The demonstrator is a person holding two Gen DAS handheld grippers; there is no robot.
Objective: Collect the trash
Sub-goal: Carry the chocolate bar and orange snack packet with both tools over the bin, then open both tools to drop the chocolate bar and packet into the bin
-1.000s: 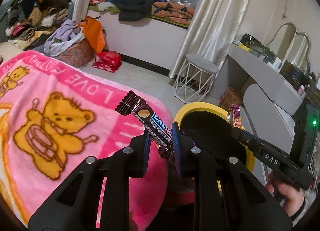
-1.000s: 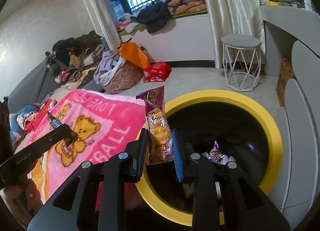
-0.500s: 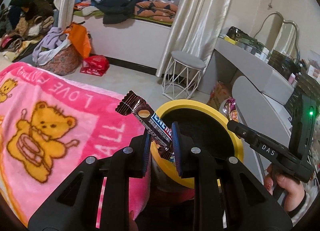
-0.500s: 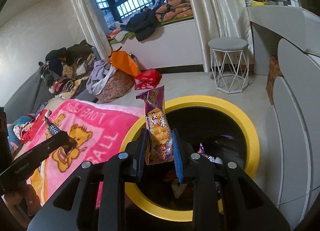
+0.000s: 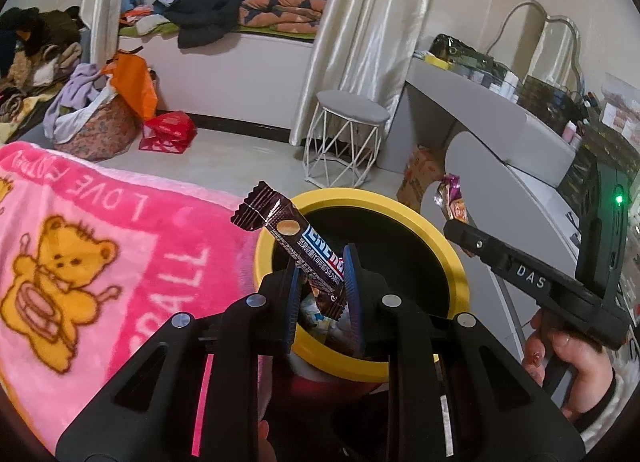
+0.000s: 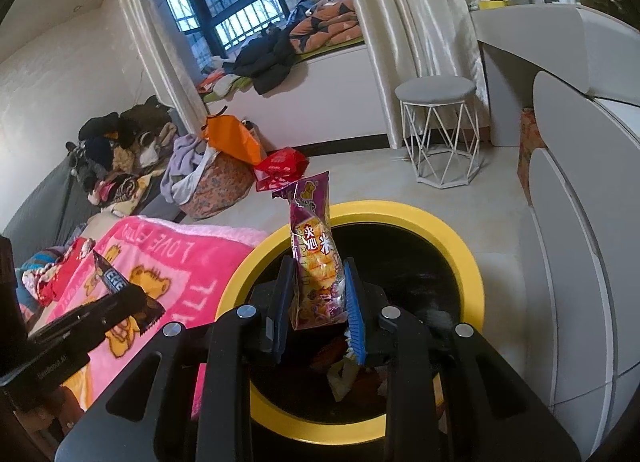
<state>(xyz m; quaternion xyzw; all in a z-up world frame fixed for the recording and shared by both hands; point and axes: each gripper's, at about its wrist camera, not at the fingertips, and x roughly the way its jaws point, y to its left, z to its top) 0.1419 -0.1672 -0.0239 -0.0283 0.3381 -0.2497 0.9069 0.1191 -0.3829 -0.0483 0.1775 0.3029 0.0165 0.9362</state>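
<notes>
My left gripper [image 5: 320, 282] is shut on a dark brown candy bar wrapper [image 5: 296, 238] and holds it over the near rim of a yellow-rimmed black trash bin [image 5: 452, 258]. My right gripper [image 6: 316, 294] is shut on a purple and orange snack packet [image 6: 314, 250], upright above the bin [image 6: 472, 262]. Wrappers lie inside the bin [image 6: 344, 378]. The right gripper also shows in the left wrist view [image 5: 452, 221] with the packet [image 5: 452, 201]. The left gripper shows in the right wrist view [image 6: 136, 298] with the candy bar [image 6: 112, 280].
A pink teddy-bear blanket [image 5: 80, 262] covers the bed left of the bin. A red packet [image 6: 64, 270] lies on it. A grey stool [image 5: 348, 141], a grey vanity [image 5: 500, 129], a laundry basket [image 5: 96, 125] and a red bag [image 5: 168, 133] stand beyond.
Both grippers have moved right and forward with their wrappers. The bin now lies more directly under them, and the left one has passed from over the blanket to over the rim.
</notes>
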